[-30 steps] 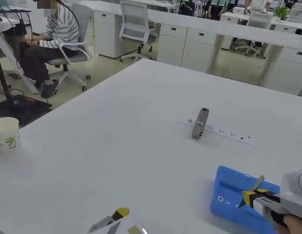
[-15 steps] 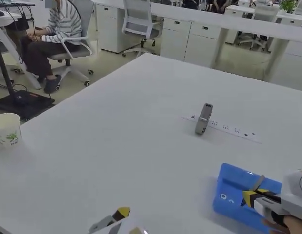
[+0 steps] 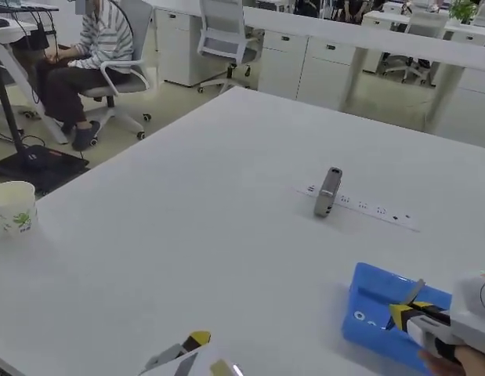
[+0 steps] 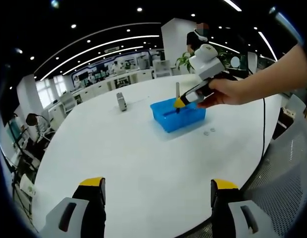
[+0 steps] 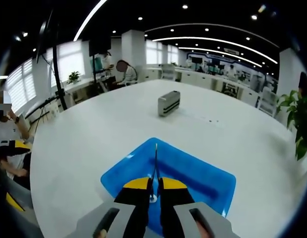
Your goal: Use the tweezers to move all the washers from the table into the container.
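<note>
**Tweezers aimed into the blue container, washers partly moved**

Two washers lie on the table just beside the container, right of centre in the left gripper view. A couple more sit inside it at the lower right of the head view. The tweezers, tips narrow, point down into the container, probably for a drop; I cannot tell whether they carry a washer. The right gripper is clamped on them, and the left gripper hangs low with its jaws wide and empty.
</note>
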